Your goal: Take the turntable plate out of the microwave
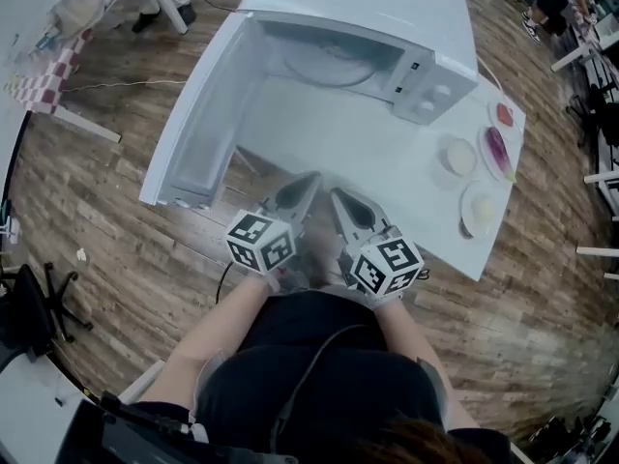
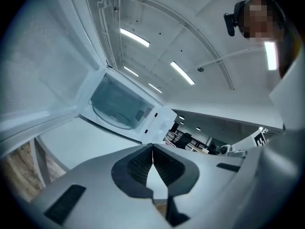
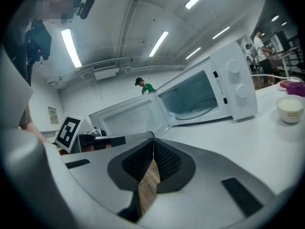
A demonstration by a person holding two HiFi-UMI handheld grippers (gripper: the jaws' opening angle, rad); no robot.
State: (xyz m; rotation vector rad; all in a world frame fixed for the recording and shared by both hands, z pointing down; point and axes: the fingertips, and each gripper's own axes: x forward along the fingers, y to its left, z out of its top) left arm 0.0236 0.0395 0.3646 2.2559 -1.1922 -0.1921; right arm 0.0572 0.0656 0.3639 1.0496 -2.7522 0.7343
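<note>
Door [image 1: 205, 114] of the microwave [image 1: 387, 22] stands wide open at the left of the head view. The cavity is exposed and nothing blocks the way in. Plate [image 1: 327, 66] lies flat on the cavity floor in the upper centre of that frame, untouched (it is clear, so it reads only as a pale ring).

Left gripper [image 1: 311, 178] and right gripper [image 1: 337, 194] are side by side in the lower centre. Their tips are just over the near edge of the table [image 1: 387, 172], and both point up-frame at the opening. Judgement: this is an approach posture, with both tools lined up on the cavity ahead of a reach in.

Left fingers [image 2: 139, 163] are closed pad to pad with nothing between them. Right fingers [image 3: 166, 160] are likewise closed and empty (only floor shows through the gap below the pads). Judgement: they must part before the plate's rim can be gripped.

The plate is well apart from the fingers and ahead of both tips.
- Left gripper view: the plate [image 2: 116, 112] sits up and left of the tips.
- Right gripper view: the plate [image 3: 198, 111] sits up and right of the tips.

Only table surface lies between. Dishes [image 1: 462, 158] at the table's right edge stand off the line of reach.
</note>
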